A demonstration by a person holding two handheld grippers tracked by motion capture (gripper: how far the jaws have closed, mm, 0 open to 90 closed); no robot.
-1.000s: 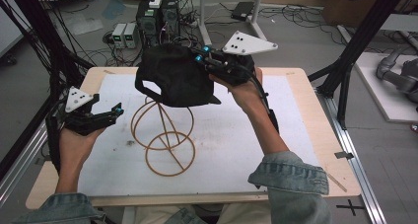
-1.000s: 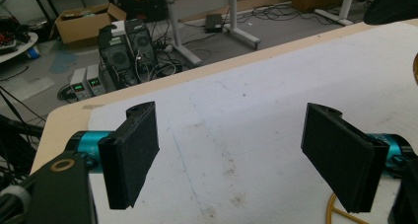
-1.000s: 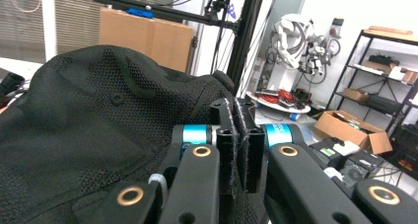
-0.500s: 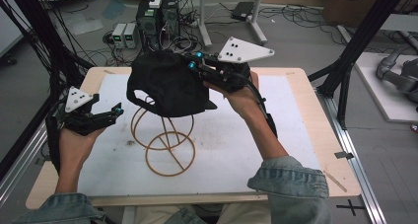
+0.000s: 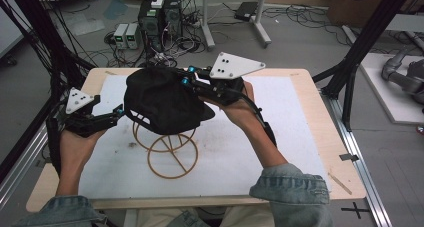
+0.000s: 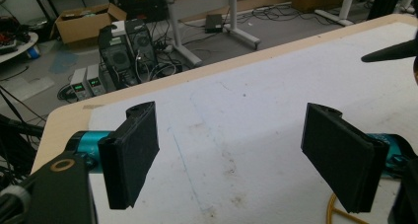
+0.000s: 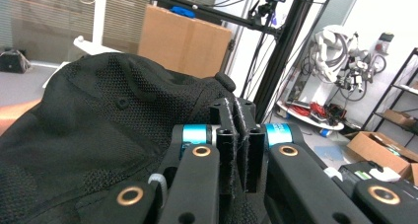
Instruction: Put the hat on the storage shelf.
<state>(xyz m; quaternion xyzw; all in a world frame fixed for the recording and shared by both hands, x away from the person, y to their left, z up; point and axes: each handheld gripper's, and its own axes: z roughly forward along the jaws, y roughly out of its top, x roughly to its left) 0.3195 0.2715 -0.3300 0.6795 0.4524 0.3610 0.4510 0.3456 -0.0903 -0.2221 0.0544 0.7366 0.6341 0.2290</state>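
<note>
Right gripper (image 5: pixel 186 77) stayed clamped on the black cap (image 5: pixel 162 102) and carried it left, lower over the wire stand (image 5: pixel 167 149) (left gripper (image 5: pixel 119 112) sat open, unmoved).

Cap (image 5: pixel 160 104): black, mesh weave on the crown panels, black button on top. Wire stand (image 5: pixel 169 154) under it: tan/ochre rings. Table (image 5: pixel 320 137): pale wood edge, white mat (image 5: pixel 280 152) on top with brown scuff marks. Right claw (image 5: pixel 186 80): black body and jaws, cyan anodised collars, brass-coloured rivets, light grey triangular plate. Left claw (image 5: pixel 119 111): same black with cyan accents, smaller grey plate; its pads (image 6: pixel 130 155) are matte black. Sleeves (image 5: pixel 292 194): faded blue denim.
</note>
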